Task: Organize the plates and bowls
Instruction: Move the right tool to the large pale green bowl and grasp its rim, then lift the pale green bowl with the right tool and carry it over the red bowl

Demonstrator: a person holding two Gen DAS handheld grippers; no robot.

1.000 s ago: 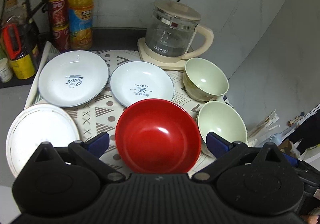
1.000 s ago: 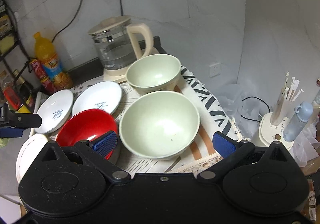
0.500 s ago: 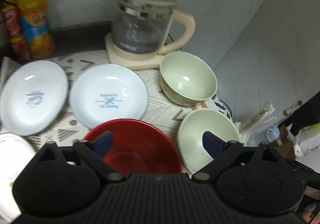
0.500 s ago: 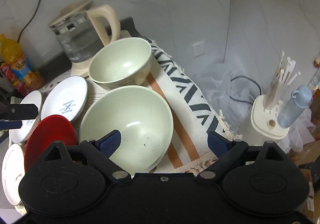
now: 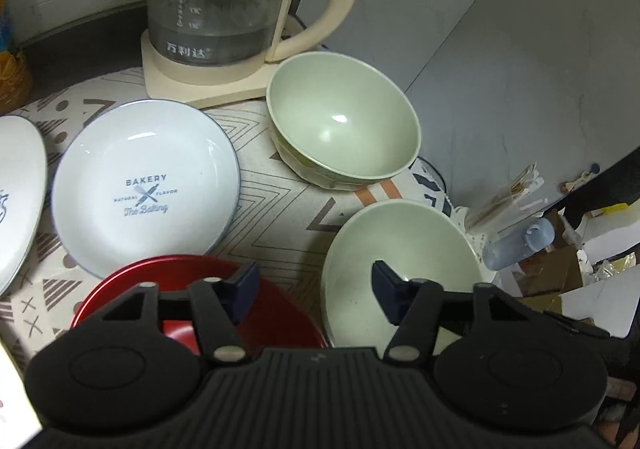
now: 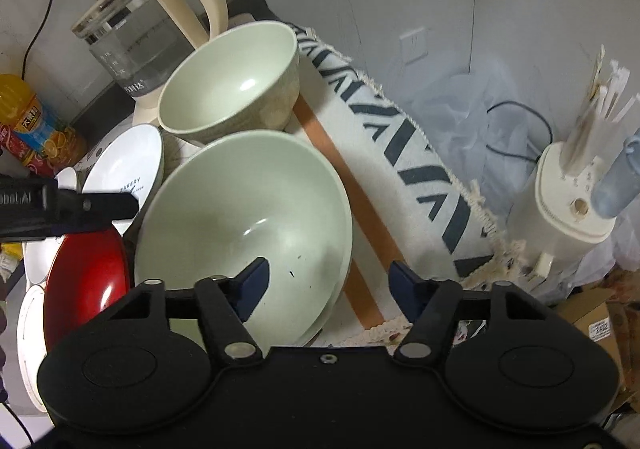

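A: Red melamine, by the look of it: the red bowl (image 5: 132, 281) is seen low on the patterned mat (image 5: 276, 205) on the counter, directly under the left tool (image 5: 314, 291). How are its jaws set?

B: They are closing, roughly half apart. Its left pad hangs over the red bowl's far rim, its right pad over the near green bowl (image 5: 404, 245). Nothing is pinched between them yet.

A: And the right tool (image 6: 330, 285)?

B: Also closing, also empty. One pad is seen inside the near green bowl, the other outside its right wall, so the rim is straddled but not pressed.

A: Where is the rest of the crockery?

B: The far green bowl (image 6: 232, 81) is placed just behind the near one, beside the glass kettle (image 5: 224, 1). The bakery plate (image 5: 144, 185) lies left of it, with another plate's edge (image 5: 20, 193) beyond.

A: What could be spoiled from here?

B: The two bowls sit almost touching, and both tools are crowded around that gap. If the left tool's pads are shut across both rims, one bowl could be knocked or dragged. A smooth, curved wall gripped too shallowly may be squeezed out and dropped. The near green bowl rests close to the fringed mat edge (image 6: 476, 217), so a sideways shove could carry it off the counter.
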